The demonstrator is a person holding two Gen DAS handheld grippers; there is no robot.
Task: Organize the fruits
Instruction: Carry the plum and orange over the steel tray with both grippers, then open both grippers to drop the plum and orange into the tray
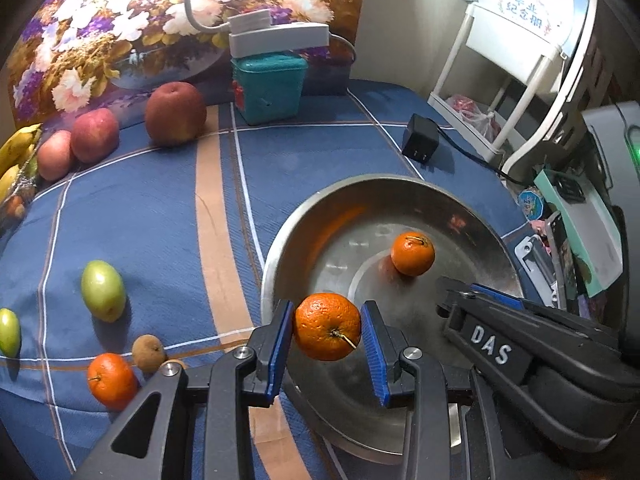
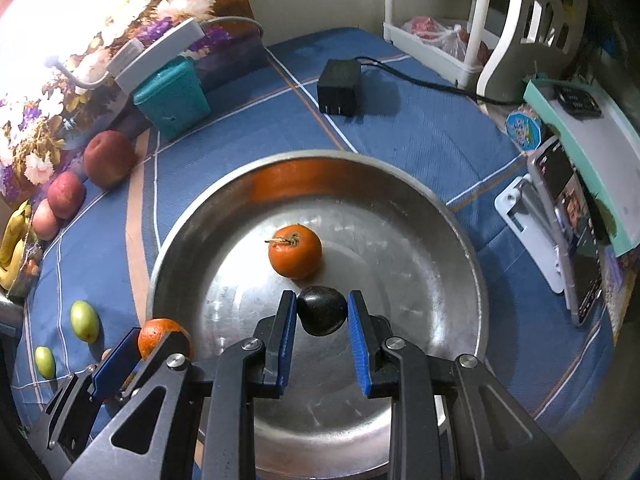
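Note:
A steel bowl (image 1: 280, 264) sits on the blue cloth with one orange (image 1: 412, 253) inside; the bowl (image 2: 448, 264) and that orange (image 2: 295, 257) also show in the right wrist view. My left gripper (image 1: 327, 327) is shut on a second orange (image 1: 327, 326), held over the bowl's near left rim. My right gripper (image 2: 322, 312) is shut on a dark round fruit (image 2: 322, 310) above the bowl's middle. The right gripper's body (image 1: 520, 344) reaches in from the right. The left gripper's held orange (image 2: 162, 336) shows at the bowl's left rim.
On the cloth left of the bowl lie two green fruits (image 1: 103, 290), an orange (image 1: 112, 380) and a small brown fruit (image 1: 149, 352). Apples (image 1: 175, 114) and bananas (image 1: 16, 148) sit at the back left by a teal box (image 1: 268, 88). A black adapter (image 1: 420, 140) and a white rack (image 1: 500, 92) stand behind.

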